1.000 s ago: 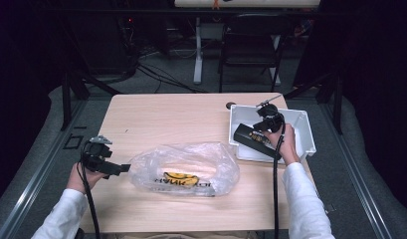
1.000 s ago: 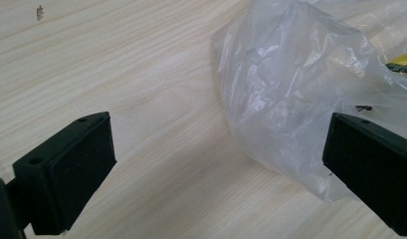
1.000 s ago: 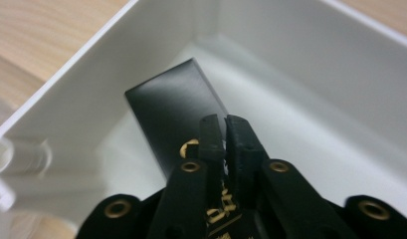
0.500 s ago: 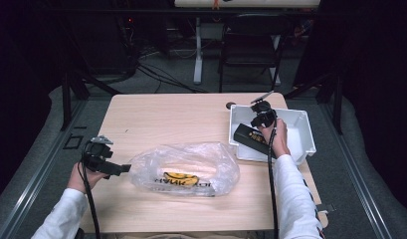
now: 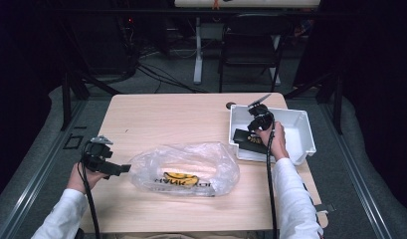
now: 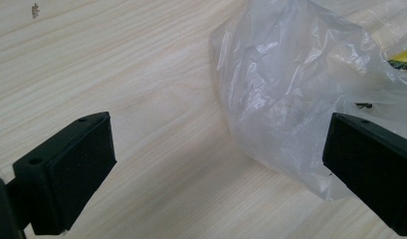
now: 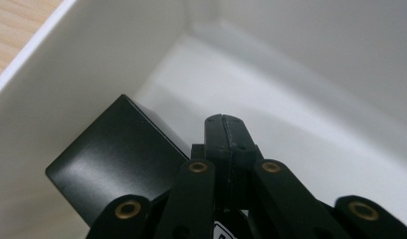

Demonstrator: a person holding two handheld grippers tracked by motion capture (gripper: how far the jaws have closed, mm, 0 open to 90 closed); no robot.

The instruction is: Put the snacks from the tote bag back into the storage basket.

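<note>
The right tongs [image 5: 253,130] reach into the white bin [image 5: 300,130] at the table's [image 5: 171,117] three o'clock edge, jaws pressed together with nothing between them. Their tips rest just beside a black box [image 7: 116,159] that lies in the bin's near-left part. The left tongs [image 6: 218,164], at eight o'clock, stand spread wide beside a clear plastic bag [image 5: 186,167] lying near six o'clock.

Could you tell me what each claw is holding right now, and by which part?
Nothing: the left claw is open beside the plastic bag; the right claw is shut empty.
</note>
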